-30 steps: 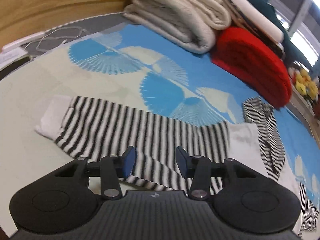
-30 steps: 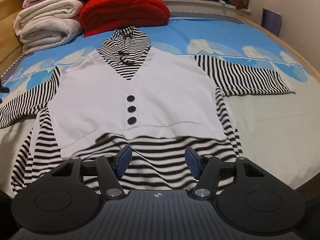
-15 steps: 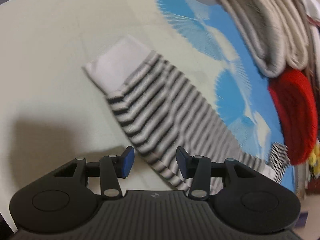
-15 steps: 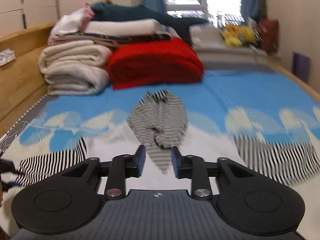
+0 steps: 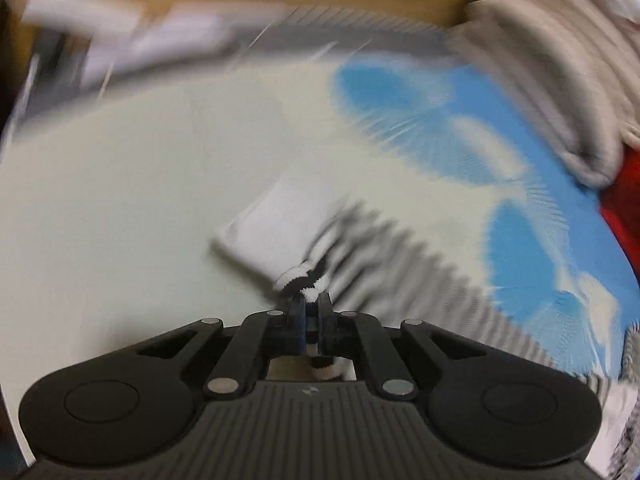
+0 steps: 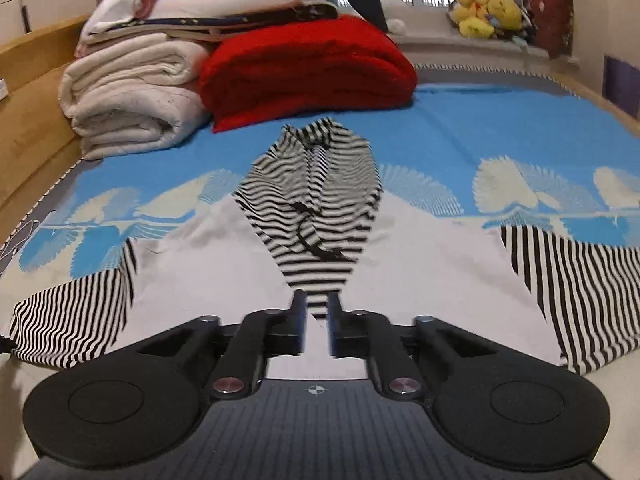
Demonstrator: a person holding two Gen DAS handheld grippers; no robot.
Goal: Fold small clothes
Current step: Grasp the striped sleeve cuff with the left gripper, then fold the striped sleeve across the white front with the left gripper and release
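Observation:
A small white top with black-and-white striped sleeves lies face up on the bed; its white front [image 6: 208, 264] and striped collar [image 6: 312, 200] fill the right wrist view. My left gripper [image 5: 311, 300] is shut on the striped sleeve [image 5: 400, 256] just beside its white cuff [image 5: 276, 232], with a bunch of fabric pinched between the pads. My right gripper [image 6: 316, 304] hovers at the base of the collar's V. Its jaws are closing, with a narrow gap left. Striped and white cloth shows through that gap, lying flat and not pinched.
Folded cream blankets [image 6: 128, 100] and a red blanket [image 6: 308, 72] are stacked at the head of the blue-and-cream sheet [image 6: 480, 128]. A wooden bed frame [image 6: 32, 120] runs along the left. Plush toys [image 6: 484, 16] sit on the far sill.
My left gripper moved to the sleeve's cuff end and closed on it. My right gripper travelled from the hem up to the collar, and its jaws narrowed.

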